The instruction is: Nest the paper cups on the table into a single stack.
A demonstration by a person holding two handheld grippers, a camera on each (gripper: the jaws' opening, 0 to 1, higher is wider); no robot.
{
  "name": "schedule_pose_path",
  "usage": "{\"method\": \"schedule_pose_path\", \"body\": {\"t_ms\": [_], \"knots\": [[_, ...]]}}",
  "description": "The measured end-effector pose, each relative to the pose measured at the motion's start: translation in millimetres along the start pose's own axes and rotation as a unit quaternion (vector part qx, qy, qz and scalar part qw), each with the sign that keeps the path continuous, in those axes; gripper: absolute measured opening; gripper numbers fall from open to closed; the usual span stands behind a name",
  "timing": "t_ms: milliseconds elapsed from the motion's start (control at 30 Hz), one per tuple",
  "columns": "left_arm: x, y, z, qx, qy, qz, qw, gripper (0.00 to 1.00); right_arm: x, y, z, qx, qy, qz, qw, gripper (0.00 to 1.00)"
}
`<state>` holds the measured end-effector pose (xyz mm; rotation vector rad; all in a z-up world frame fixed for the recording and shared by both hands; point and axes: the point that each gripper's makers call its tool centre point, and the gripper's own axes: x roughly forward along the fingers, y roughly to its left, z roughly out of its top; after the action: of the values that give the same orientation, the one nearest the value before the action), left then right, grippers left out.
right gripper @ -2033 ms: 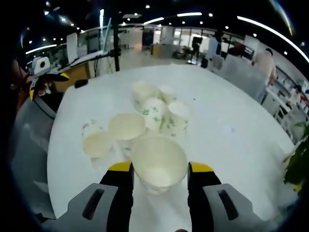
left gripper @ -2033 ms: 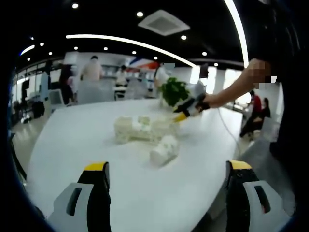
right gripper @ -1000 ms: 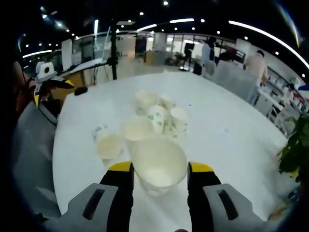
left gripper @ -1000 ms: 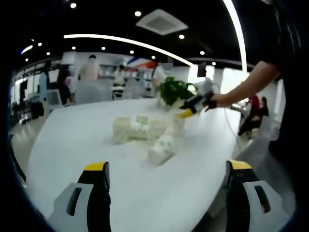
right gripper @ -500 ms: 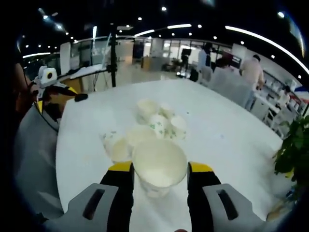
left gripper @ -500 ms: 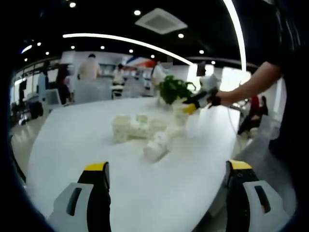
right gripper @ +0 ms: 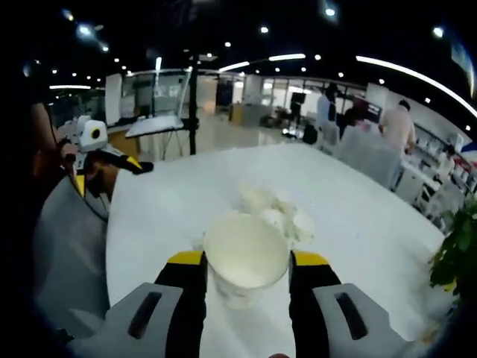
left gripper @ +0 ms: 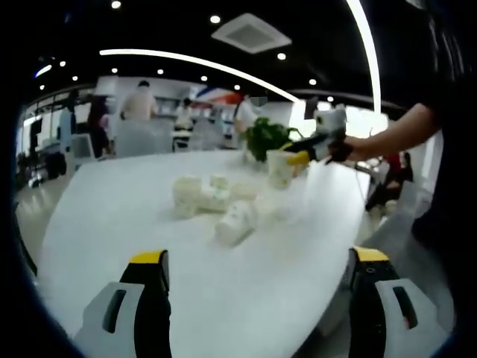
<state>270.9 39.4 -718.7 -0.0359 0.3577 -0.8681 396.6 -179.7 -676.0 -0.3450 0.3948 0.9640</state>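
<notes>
Over the near edge of the white counter (left gripper: 112, 224), in the left gripper view, the left gripper (left gripper: 257, 306) hangs with its jaws spread wide and nothing between them. A cluster of cups (left gripper: 205, 195) sits mid-counter, well ahead of those jaws, with one more cup (left gripper: 235, 222) tipped on its side at the near edge of the cluster, its long axis running roughly toward the camera. I count about four in the huddle, though blur makes that uncertain. Off to the right, the right gripper (left gripper: 317, 149) is raised above the counter with a held cup (left gripper: 279, 168) upright in it, near a green plant (left gripper: 264, 138).

From the right gripper view, the right gripper's (right gripper: 246, 291) jaws are closed against the sides of that held cup (right gripper: 246, 253), mouth up and open toward the camera. The cluster (right gripper: 279, 209) lies straight ahead and below, just past the cup's rim, too smeared to count. The left gripper (right gripper: 100, 160) shows at the far left edge. By my reckoning the right gripper is the nearer one to the cluster, and the next nesting turns on bringing its cup down in line with an upright one.
</notes>
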Motion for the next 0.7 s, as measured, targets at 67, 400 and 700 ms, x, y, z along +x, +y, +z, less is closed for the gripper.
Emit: {"method": "schedule_pose_path", "body": {"t_ms": [67, 400, 700], "knots": [[-0.9, -0.9, -0.2, -0.002, -0.001, 0.0, 1.0, 0.98, 0.5, 6.3, 6.7, -0.006, -0.005, 0.005, 1.0, 0.4], [-3.1, -2.8, -1.8, -0.004, -0.003, 0.001, 1.0, 0.98, -2.1, 35.4, 48.2, -0.006, -0.052, 0.021, 0.9984, 0.4], [-3.1, -5.4, -5.3, -0.007, 0.001, -0.002, 1.0, 0.98, 1.1, 58.6, 59.4, -0.023, -0.062, 0.039, 0.997, 0.4]]}}
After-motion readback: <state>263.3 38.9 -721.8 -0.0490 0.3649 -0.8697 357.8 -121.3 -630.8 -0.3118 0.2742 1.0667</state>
